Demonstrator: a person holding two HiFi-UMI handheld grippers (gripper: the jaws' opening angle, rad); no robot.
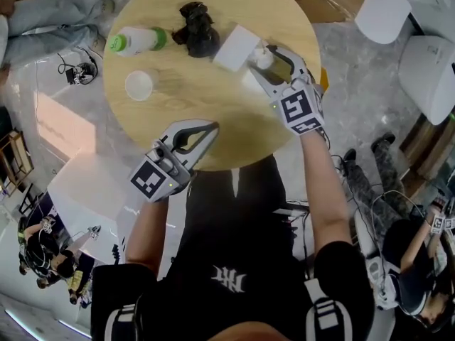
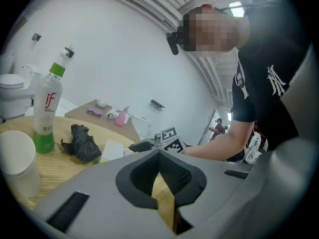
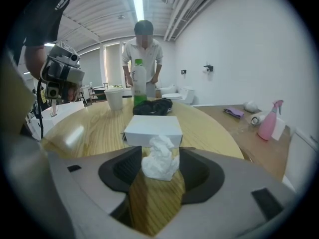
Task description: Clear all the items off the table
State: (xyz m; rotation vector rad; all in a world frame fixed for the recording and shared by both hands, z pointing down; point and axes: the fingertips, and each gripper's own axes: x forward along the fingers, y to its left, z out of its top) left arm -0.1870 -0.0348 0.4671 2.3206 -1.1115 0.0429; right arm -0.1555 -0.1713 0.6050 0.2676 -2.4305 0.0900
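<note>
At the near rim of the round, pale-grained wooden table (image 1: 220, 112), the left gripper (image 1: 212, 127) hovers with its grey jaws pinched together on nothing. Farther in, the right gripper (image 1: 264, 66) stands spread wide around a crumpled white tissue (image 3: 160, 159), its pads clear of it. Just behind lies a flat white box (image 3: 153, 130). Beyond are a white paper cup (image 1: 139, 85), a wrinkled black bag (image 1: 197, 30) and an upright green-capped plastic bottle (image 1: 138, 40).

A bare test lab: white walls (image 3: 239, 44), open ceiling ducts (image 3: 175, 8), strip light (image 3: 138, 4), cables (image 1: 79, 71) across the stone floor (image 1: 355, 112), bystanders (image 1: 421, 261) holding marker-cube rigs.
</note>
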